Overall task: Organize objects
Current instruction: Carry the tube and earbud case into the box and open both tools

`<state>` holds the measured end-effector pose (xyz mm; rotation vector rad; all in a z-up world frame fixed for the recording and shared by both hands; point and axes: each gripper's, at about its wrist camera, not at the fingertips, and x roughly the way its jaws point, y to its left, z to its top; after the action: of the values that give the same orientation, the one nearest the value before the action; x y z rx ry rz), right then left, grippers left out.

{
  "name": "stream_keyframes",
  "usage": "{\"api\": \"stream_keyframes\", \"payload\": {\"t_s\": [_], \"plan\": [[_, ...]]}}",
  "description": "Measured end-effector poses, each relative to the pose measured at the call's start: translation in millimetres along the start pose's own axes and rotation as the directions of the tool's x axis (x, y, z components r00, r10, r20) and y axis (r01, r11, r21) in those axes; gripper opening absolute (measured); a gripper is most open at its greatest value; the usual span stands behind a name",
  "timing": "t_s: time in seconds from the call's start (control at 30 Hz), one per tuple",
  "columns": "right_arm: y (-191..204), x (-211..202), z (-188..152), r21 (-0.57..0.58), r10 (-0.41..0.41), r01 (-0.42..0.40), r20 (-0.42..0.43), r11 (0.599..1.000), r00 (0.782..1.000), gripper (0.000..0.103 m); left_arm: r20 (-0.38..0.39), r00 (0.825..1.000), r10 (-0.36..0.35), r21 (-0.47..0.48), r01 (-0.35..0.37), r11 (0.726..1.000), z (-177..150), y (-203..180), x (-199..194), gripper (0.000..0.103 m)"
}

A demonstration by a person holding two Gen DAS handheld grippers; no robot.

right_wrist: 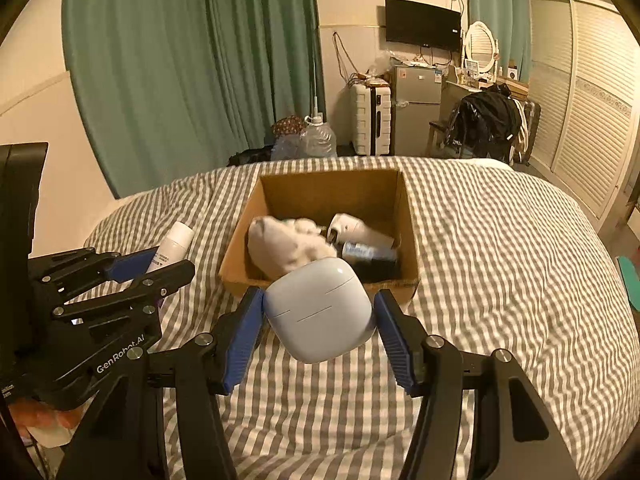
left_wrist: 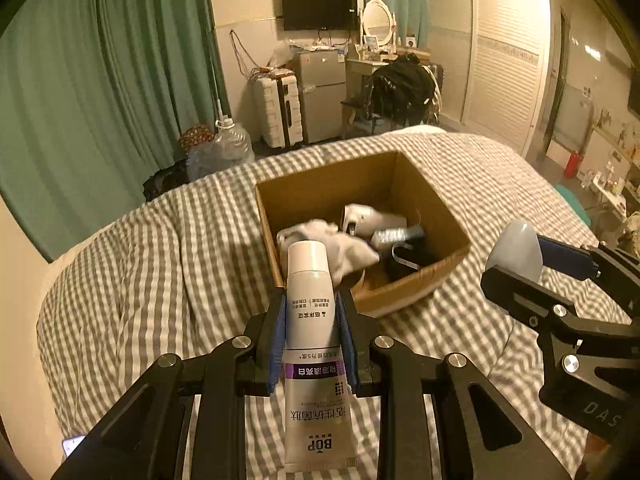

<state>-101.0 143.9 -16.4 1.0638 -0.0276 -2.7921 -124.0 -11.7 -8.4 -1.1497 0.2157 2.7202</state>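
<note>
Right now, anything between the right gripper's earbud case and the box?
Only bare checked bedding between the earbud case and cardboard box, per the right wrist view.

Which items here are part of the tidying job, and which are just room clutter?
Job: tube in left hand-held gripper; earbud case in right hand-held gripper; box holding cloth.

Clutter: suitcase, fridge, water jug, TV.
</note>
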Motion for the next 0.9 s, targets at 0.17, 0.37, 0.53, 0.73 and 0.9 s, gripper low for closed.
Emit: {"api": "stream_keyframes", "payload": {"t_s": [0.17,0.37,0.53,0.73,0.9], "plan": [[-9,10,25,0.004,0.011,-0.012,0.021,1.000,1.000,0.057,0.018,1.000,-0.009,-0.008,0.009,1.000,26,2,14,0.025],[-20,29,52,0.019,0.026,-0.027,0.042,0.999,0.999,0.057,0.047,0.999,0.003,0.018,-0.004,1.000,54,-1,34,0.025],[-33,55,68,0.039,0.028,-0.029,0.035,0.999,0.999,0.057,0.053,0.999,-0.007,-0.001,0.007,1.000,71,4,64,0.025],[-50,97,78,0.074,0.045,-0.046,0.009,0.996,0.999,0.057,0.035,0.999,-0.029,-0.020,0.030,0.999,84,10,109,0.025],[-68,139,84,0.125,0.069,-0.066,-0.021,0.990,0.997,0.057,0.018,0.998,-0.067,-0.039,0.068,0.997,90,9,140,0.025]]}}
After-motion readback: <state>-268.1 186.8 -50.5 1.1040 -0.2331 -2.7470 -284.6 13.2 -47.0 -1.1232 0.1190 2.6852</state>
